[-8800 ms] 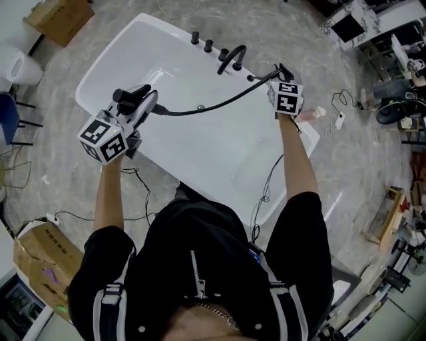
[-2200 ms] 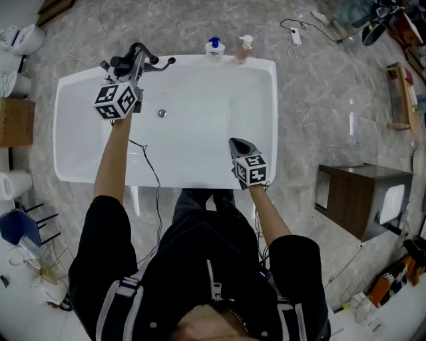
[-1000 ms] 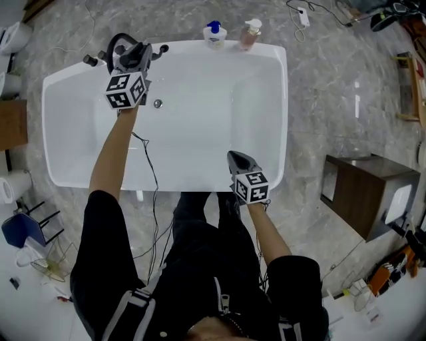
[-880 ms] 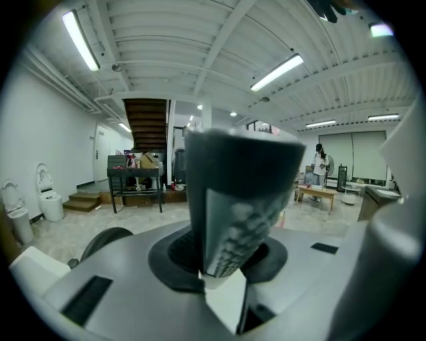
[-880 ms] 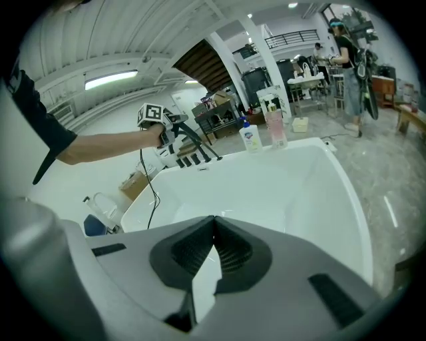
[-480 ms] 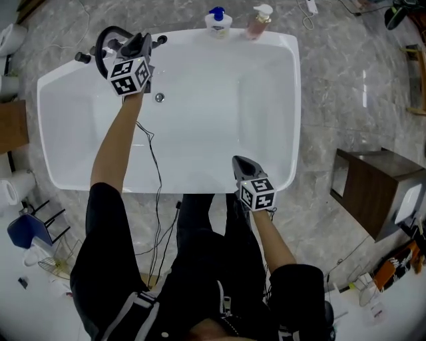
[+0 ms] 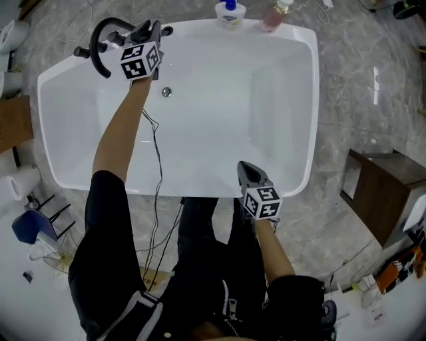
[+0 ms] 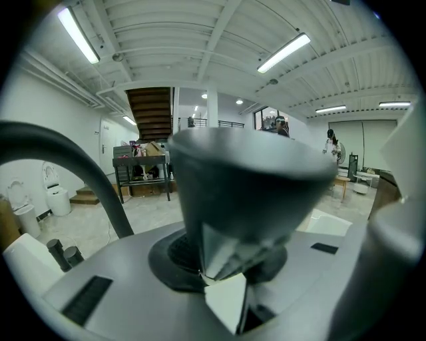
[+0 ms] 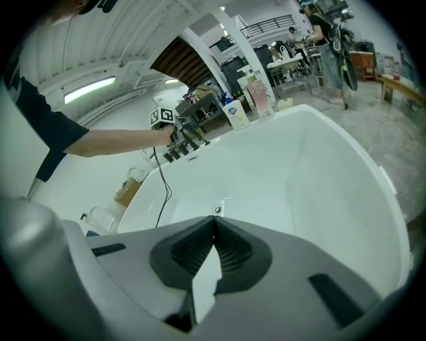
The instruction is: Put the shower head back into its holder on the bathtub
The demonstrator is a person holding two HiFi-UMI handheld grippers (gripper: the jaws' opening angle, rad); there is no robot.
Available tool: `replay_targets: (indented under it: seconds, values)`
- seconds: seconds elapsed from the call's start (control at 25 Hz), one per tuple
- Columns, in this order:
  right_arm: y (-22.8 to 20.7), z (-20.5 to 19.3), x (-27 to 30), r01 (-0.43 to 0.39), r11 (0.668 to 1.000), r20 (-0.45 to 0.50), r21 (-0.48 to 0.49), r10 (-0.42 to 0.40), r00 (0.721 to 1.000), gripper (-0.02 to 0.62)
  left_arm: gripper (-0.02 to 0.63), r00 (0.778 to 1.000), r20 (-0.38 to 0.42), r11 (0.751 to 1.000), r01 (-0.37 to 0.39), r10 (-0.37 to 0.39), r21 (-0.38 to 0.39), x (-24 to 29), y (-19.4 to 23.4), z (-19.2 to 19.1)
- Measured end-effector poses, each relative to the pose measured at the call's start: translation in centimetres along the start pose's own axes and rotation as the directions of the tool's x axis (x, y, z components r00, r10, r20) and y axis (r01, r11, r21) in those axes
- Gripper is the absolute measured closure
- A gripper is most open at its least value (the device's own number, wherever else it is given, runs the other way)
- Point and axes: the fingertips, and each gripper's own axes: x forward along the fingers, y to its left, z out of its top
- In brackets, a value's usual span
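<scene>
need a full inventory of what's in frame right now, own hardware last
bathtub: 1, white, centre of the head view
shower head: 1, dark, between the left gripper's jaws
curved pipe: 1, black, far-left rim; spout or hose, unclear
knobs: at least 2, black, far-left rim
drain: 1, metal, tub floor
bottles: 2, white with blue cap and pink, far rim
cabinet: 1, brown, floor to the right
cardboard box: 1, brown, left edge
stool: 1, blue, floor at left
cable: 1, black, hanging below the left arm
left gripper: 1, closed on the shower head, far-left rim
right gripper: 1, shut and empty, near rim
</scene>
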Motion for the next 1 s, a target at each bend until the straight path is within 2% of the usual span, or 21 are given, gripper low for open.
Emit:
replay_targets:
  seconds: [0.44, 0.64, 1.0]
  values:
    - [-0.1, -2.5, 0.9, 0.024, 0.998, -0.006, 0.06, -0.023, 1.0, 0.586, 0.497, 0.999, -0.032, 1.0, -0.007, 0.006, -0.01, 2.8, 1.6, -2.7]
    - [-0.3, -3.1, 1.3, 0.037, 0.995, 0.004, 0.092, -0.037, 0.999, 0.586, 0.497, 0.998, -0.058, 1.0, -0.003, 0.004, 0.011, 4.3, 1.8, -3.8]
    - [-1.2, -4.6, 0.1, 0.071, 0.99, 0.0, 0.126, -0.072, 0.997, 0.588, 0.502, 1.0, -0.02, 1.0, -0.015, 0.015, -0.012, 6.4, 2.6, -2.7]
